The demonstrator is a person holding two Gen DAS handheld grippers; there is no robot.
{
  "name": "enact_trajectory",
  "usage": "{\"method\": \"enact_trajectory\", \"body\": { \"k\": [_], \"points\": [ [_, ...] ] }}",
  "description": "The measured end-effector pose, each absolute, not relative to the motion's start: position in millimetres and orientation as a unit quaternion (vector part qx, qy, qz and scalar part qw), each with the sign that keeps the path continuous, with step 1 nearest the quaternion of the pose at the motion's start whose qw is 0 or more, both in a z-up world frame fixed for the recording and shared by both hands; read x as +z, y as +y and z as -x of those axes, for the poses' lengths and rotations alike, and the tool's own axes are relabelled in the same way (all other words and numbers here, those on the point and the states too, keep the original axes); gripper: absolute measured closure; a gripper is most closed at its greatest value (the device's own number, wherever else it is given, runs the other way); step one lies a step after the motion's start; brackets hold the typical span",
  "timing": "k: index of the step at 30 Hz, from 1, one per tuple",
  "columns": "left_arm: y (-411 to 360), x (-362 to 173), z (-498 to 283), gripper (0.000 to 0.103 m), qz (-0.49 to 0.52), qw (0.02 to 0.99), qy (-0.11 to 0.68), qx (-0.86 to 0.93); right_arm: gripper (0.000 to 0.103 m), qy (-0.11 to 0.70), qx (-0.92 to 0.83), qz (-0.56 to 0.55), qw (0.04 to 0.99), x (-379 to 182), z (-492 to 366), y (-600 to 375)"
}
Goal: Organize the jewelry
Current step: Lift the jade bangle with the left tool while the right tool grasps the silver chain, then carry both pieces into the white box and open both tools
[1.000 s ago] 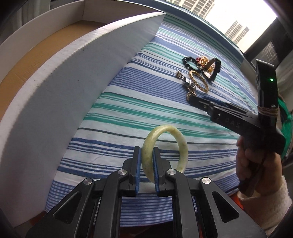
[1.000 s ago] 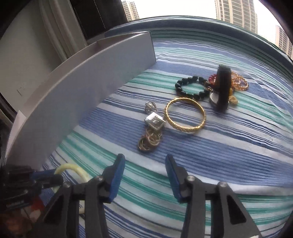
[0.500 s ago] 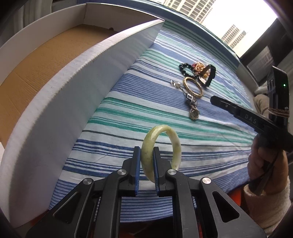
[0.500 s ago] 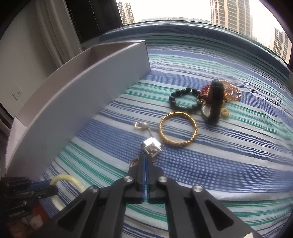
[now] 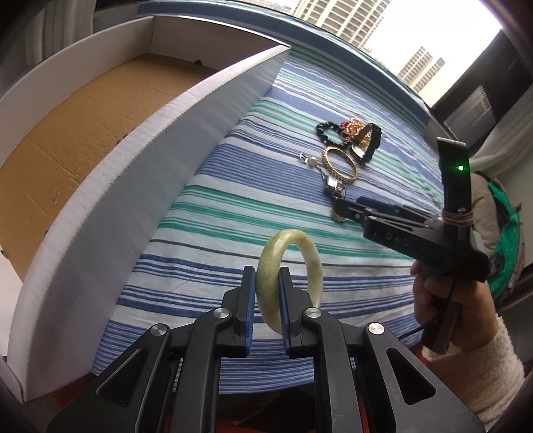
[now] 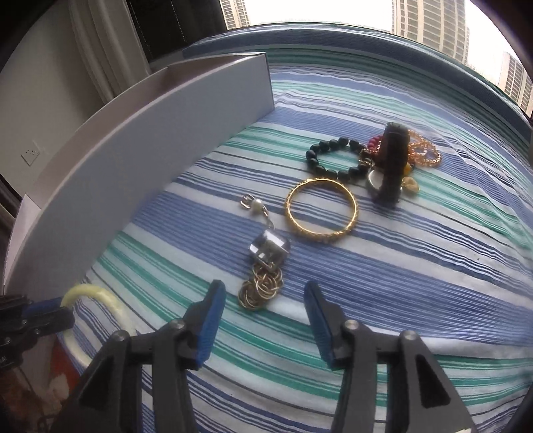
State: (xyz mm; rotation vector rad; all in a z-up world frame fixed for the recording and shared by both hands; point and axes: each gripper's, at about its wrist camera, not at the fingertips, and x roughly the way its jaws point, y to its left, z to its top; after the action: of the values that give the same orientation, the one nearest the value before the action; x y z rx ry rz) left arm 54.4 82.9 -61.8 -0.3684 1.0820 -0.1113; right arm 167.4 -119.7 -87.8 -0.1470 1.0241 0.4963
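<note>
Left wrist view: pale green bangle (image 5: 288,279) stands on edge at lower centre, clamped between the blue pads of the left gripper (image 5: 266,293), which is closed on its near rim. Bangle sits over the near edge of a striped cloth (image 5: 216,213), blue, green and white.

Right of the bangle in that view, the right gripper (image 6: 263,319) is held by a hand (image 5: 443,299) with a cream sleeve (image 5: 479,376) at the wrist; a green light shows on its upright part. Right wrist view: its fingers (image 6: 210,319) are parted and opening, nothing between the pads. Just beyond the tips lies a cluster of linked gold rings (image 6: 261,288), joined to a square silver pendant (image 6: 269,248) and a chain with a pearl (image 6: 256,205).

Further up the frame: gold bangle (image 6: 321,211) lying flat, black bead bracelet (image 6: 336,160), an upright black band (image 6: 391,163), and orange and red beads (image 6: 424,153) touching it in a heap.

Upper left of both views: white cardboard box (image 5: 140,173), open top, brown floor inside, its long wall resting on the cloth.

Room: windows (image 6: 433,20) along the top of the frame, tower blocks outside; a dark blue edge (image 6: 333,36) borders the far side of the cloth; pale wall with a socket (image 6: 30,154) at far left.
</note>
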Motion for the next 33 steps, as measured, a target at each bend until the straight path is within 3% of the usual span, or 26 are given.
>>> {"method": "enact_trajectory", "body": {
  "k": [3,4,5,15,21,28,33],
  "points": [
    [85,-63,-54,0.091,0.179,0.838,0.514,-0.05,0.065,0.491,0.229,0.088,0.836,-105,-175,-106],
    [86,-62,-53,0.091,0.18,0.838,0.513,-0.05,0.08,0.476,0.22,0.101,0.845,-104,-174,-104],
    [87,-61,-52,0.091,0.18,0.839,0.512,-0.049,0.082,0.483,0.224,0.093,0.841,-103,-175,-105],
    [93,-41,-49,0.091,0.196,0.843,0.496,-0.065,0.084,0.469,0.26,0.019,0.844,-43,-154,-148],
    [103,-3,-40,0.091,0.224,0.849,0.47,-0.088,0.084,0.446,0.29,-0.018,0.846,1,-146,-157],
    [165,51,-28,0.091,0.253,0.874,0.412,-0.051,0.084,0.385,0.358,-0.025,0.85,67,-146,-110],
    [225,51,-38,0.091,0.262,0.88,0.395,0.019,0.084,0.359,0.396,-0.003,0.845,86,-160,-40]
  ]
}}
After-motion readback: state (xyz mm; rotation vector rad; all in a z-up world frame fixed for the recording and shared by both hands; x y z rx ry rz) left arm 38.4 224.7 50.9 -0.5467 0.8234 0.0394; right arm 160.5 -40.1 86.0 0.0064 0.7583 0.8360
